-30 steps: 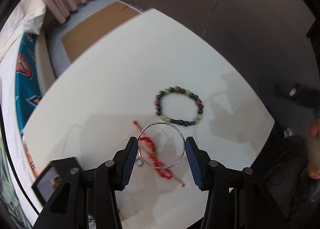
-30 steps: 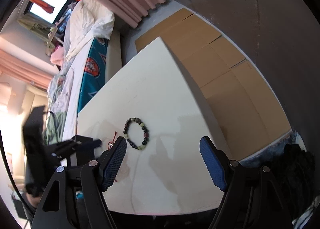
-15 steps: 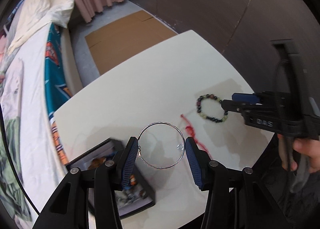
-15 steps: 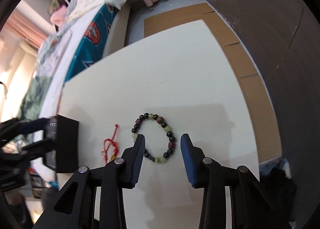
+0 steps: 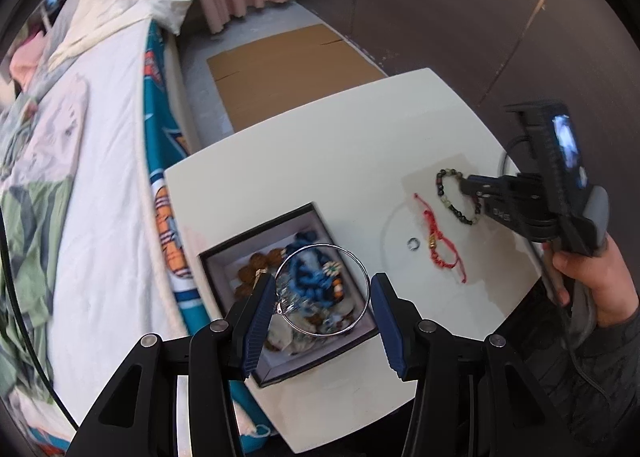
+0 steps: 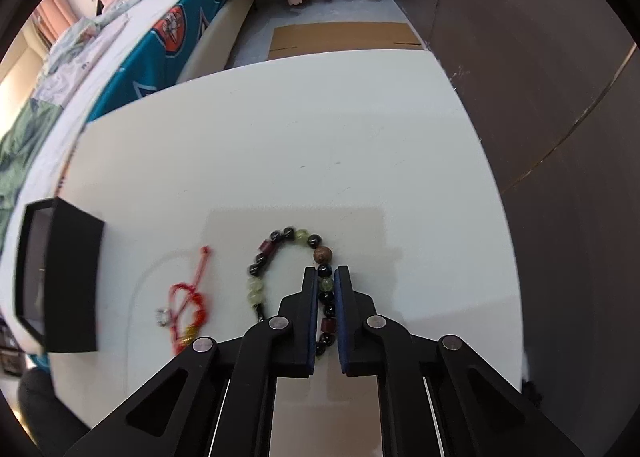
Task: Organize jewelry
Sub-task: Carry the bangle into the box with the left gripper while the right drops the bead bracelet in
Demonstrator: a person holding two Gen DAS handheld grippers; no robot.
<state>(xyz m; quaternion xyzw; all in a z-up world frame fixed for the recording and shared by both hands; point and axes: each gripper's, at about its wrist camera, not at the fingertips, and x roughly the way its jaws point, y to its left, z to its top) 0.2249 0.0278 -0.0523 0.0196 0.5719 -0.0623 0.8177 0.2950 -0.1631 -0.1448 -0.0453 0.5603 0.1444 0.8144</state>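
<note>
The left hand-held gripper (image 5: 323,311) is pinching a thin silver bangle (image 5: 322,289) across its width, one blue pad on each side of the ring, and is holding it in the air over an open black jewelry box (image 5: 240,247). The box is sitting near the desk (image 5: 328,137) edge that faces the bed (image 5: 100,137), and it is holding a heap of pieces, among them a blue braided cord (image 5: 310,271) and some brown beads (image 5: 260,263).

The right hand-held gripper (image 6: 328,273) is pointing steeply down at the white desk, its jaws having just been closing; they are now pressed in on one side of a beaded bracelet (image 6: 280,253), with dark and pale green beads showing in the narrow slot between the blue pads. The rest of the bracelet is lying on the desk in a loop ahead of the fingertips. In the left wrist view a person's hand (image 5: 592,277) is gripping this tool's handle.

Just beside the bracelet, toward the box, a red string bracelet (image 6: 188,297) with a small gold bead is lying in a loose tangle, and a small silver ring (image 6: 162,316) is resting close against it. Flattened cardboard (image 5: 288,65) is lying on the floor beyond the desk
</note>
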